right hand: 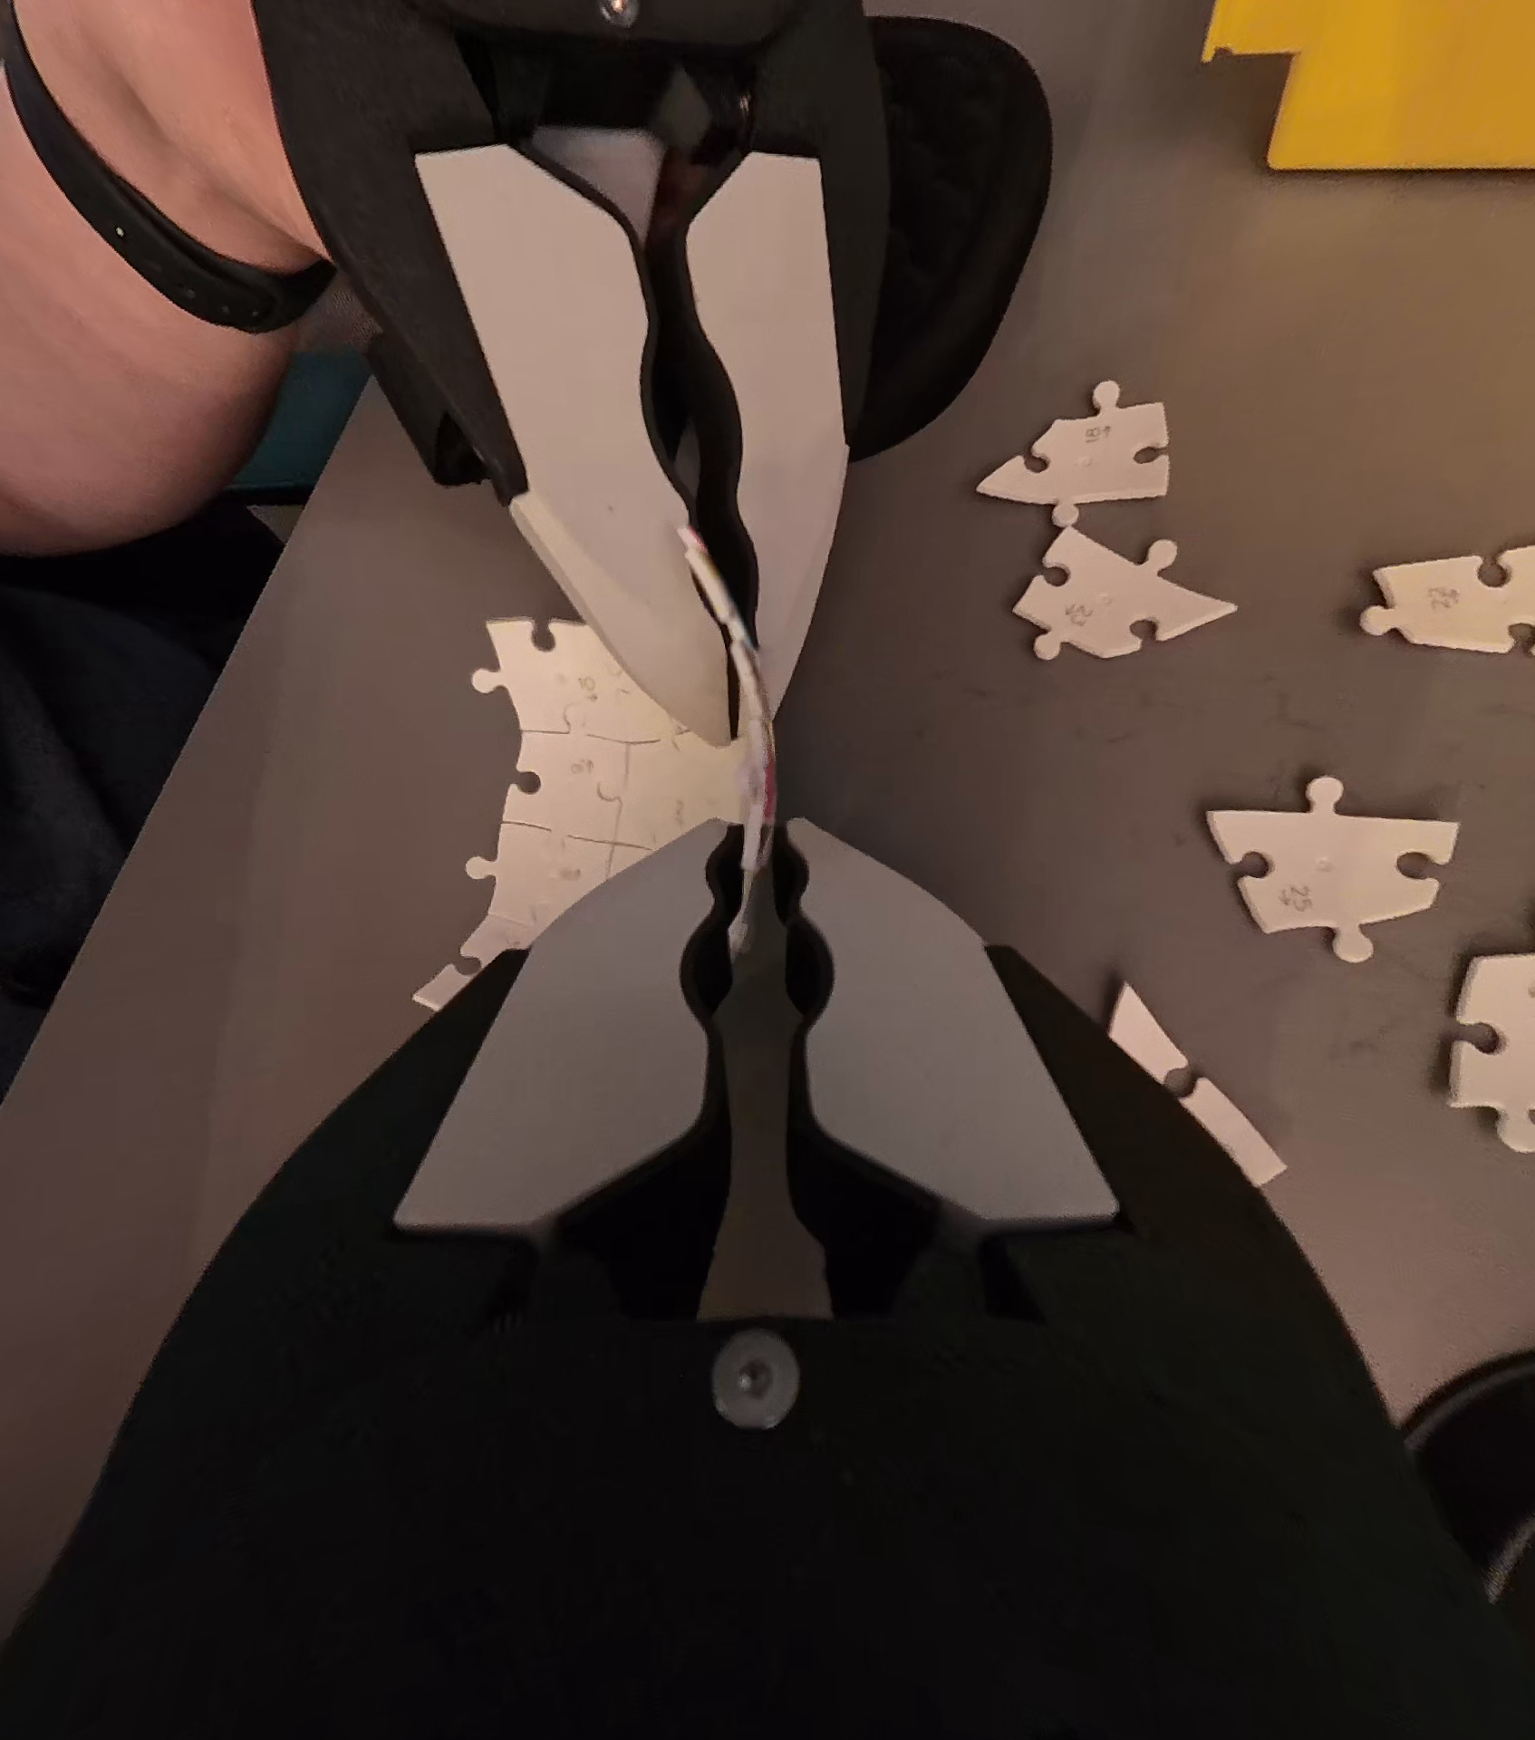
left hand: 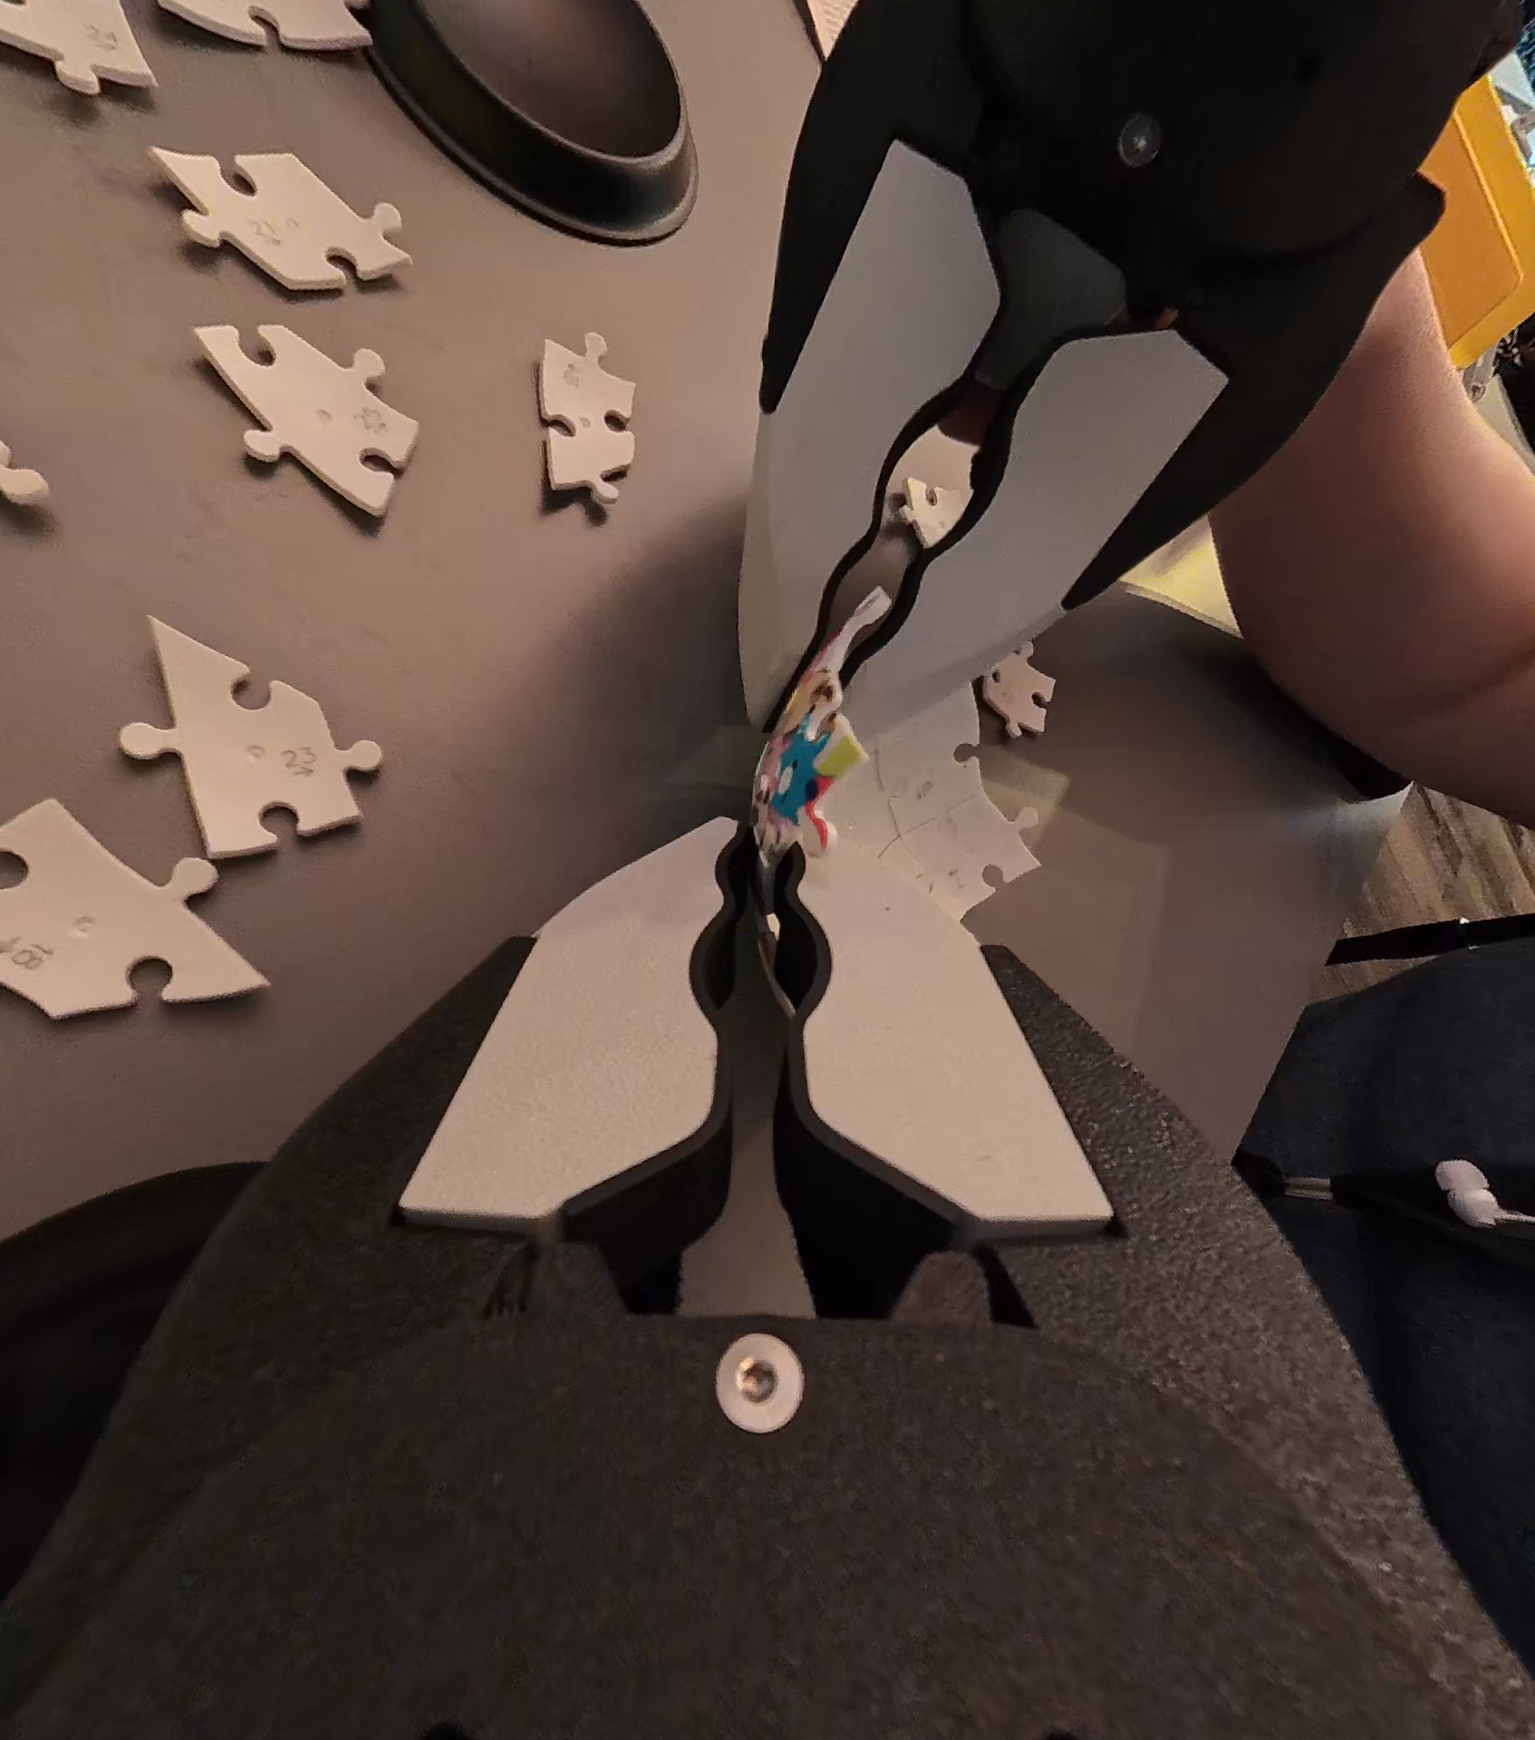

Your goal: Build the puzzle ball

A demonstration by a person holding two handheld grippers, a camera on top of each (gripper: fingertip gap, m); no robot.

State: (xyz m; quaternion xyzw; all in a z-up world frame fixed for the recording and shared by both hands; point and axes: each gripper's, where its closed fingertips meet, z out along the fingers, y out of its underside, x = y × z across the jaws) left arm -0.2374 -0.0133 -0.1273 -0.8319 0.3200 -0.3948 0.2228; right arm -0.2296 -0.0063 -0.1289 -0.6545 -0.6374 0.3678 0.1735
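You face a matte grey table [left hand: 481,584]. Beyond its edge lies wood-plank flooring [left hand: 1489,876]. Yellow furniture [left hand: 1489,235] stands farther off.

Grey desk [left hand: 481,584] surface, matte, faintly scuffed. Black round dish [left hand: 547,122] sits toward one edge of the desk, rim raised. Yellow box [right hand: 1442,85] rests at the far edge in the right wrist view. Wood-pattern floor [left hand: 1479,866] visible past the desk's corner. White cable [left hand: 1517,1215] lies on dark fabric off the desk.
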